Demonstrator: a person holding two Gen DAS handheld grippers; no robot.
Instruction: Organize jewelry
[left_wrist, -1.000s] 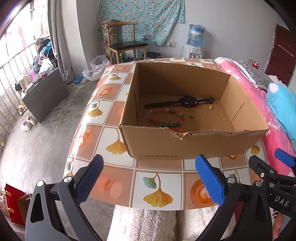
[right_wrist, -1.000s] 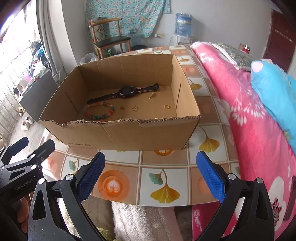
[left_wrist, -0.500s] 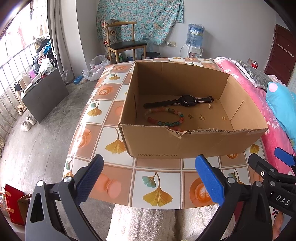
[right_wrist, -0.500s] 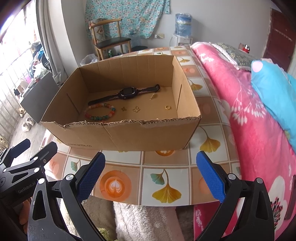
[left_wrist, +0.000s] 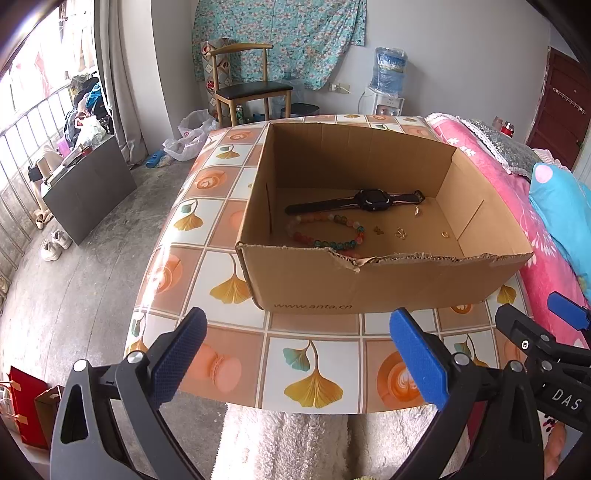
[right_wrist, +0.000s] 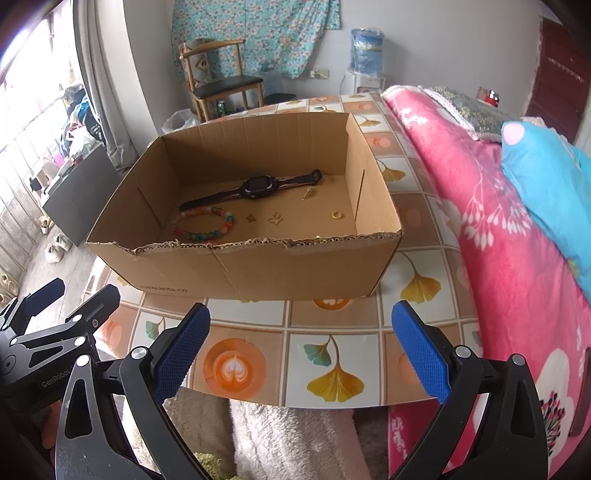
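Note:
An open cardboard box (left_wrist: 369, 284) (right_wrist: 258, 266) stands on a tiled table (left_wrist: 314, 369) (right_wrist: 332, 350). Inside lie a black watch (left_wrist: 369, 200) (right_wrist: 258, 186), a colourful bead bracelet (left_wrist: 325, 230) (right_wrist: 203, 223), several small gold pieces (left_wrist: 400, 233) (right_wrist: 275, 219) and a gold ring (left_wrist: 446, 234) (right_wrist: 337, 215). My left gripper (left_wrist: 299, 354) is open and empty, above the table's near edge in front of the box. My right gripper (right_wrist: 301, 349) is open and empty, likewise short of the box. Each gripper shows in the other's view, the right (left_wrist: 554, 332) and the left (right_wrist: 55, 321).
A bed with a pink quilt (right_wrist: 498, 221) and a blue pillow (right_wrist: 546, 177) borders the table on the right. A wooden chair (left_wrist: 247, 88) and a water dispenser (left_wrist: 386, 85) stand at the far wall. A fluffy rug (left_wrist: 288, 443) lies below the table's near edge.
Both grippers have drawn back slightly from the box and stay open. The things in the box have not moved.

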